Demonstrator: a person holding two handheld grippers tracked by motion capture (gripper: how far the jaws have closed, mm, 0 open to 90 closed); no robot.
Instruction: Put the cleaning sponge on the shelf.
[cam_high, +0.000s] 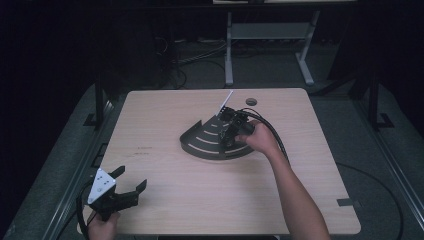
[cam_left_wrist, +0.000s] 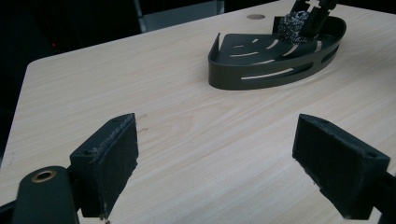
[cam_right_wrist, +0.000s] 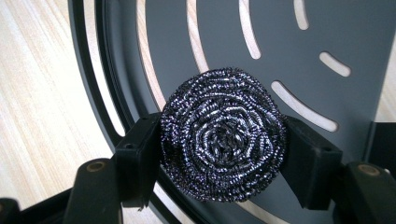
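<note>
A dark quarter-round slotted shelf tray (cam_high: 205, 142) (cam_left_wrist: 261, 70) (cam_right_wrist: 327, 51) lies on the middle of the wooden table. My right gripper (cam_high: 227, 135) (cam_right_wrist: 223, 156) is over the tray, shut on a round steel-wool scourer (cam_right_wrist: 223, 135) (cam_left_wrist: 294, 25) held between its two black pads, just above the tray's floor. My left gripper (cam_high: 125, 182) (cam_left_wrist: 217, 161) is at the table's front left corner, open, with bare table between its pads (cam_left_wrist: 109, 161).
The wooden table (cam_high: 165, 195) has a round cable hole (cam_high: 251, 101) at its far edge. A white strip (cam_high: 226, 101) rises from the tray's back. Table legs and cables stand on the dark floor behind.
</note>
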